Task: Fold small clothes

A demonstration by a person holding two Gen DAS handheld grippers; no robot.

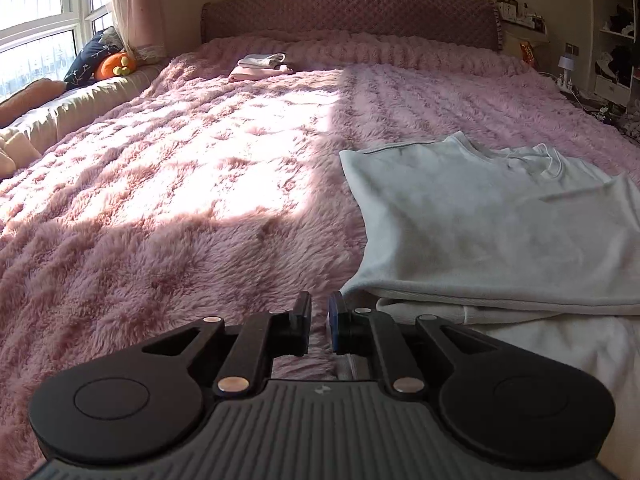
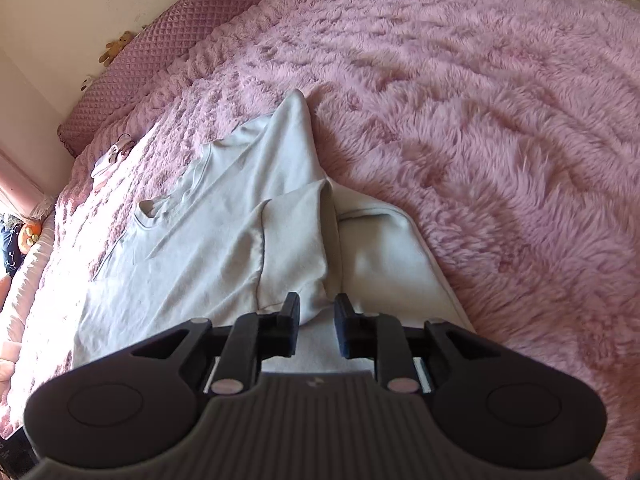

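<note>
A pale grey T-shirt (image 1: 480,232) lies on the fluffy pink blanket (image 1: 180,200), its neck towards the headboard and its near part doubled over. My left gripper (image 1: 319,320) hovers at the shirt's near left corner, just off the cloth. Its jaws stand a narrow gap apart, and only blanket shows between them. In the right wrist view the T-shirt (image 2: 192,240) has one side folded inward into a long flap (image 2: 296,240). My right gripper (image 2: 317,322) sits over the near end of that flap, open, its pads clear of the cloth.
A small stack of folded clothes (image 1: 260,66) lies far up the bed near the quilted headboard (image 1: 352,12). Cushions (image 1: 116,64) sit on a window bench at the left. Shelves (image 1: 616,40) stand at the right. Bare pink blanket (image 2: 500,140) stretches right of the shirt.
</note>
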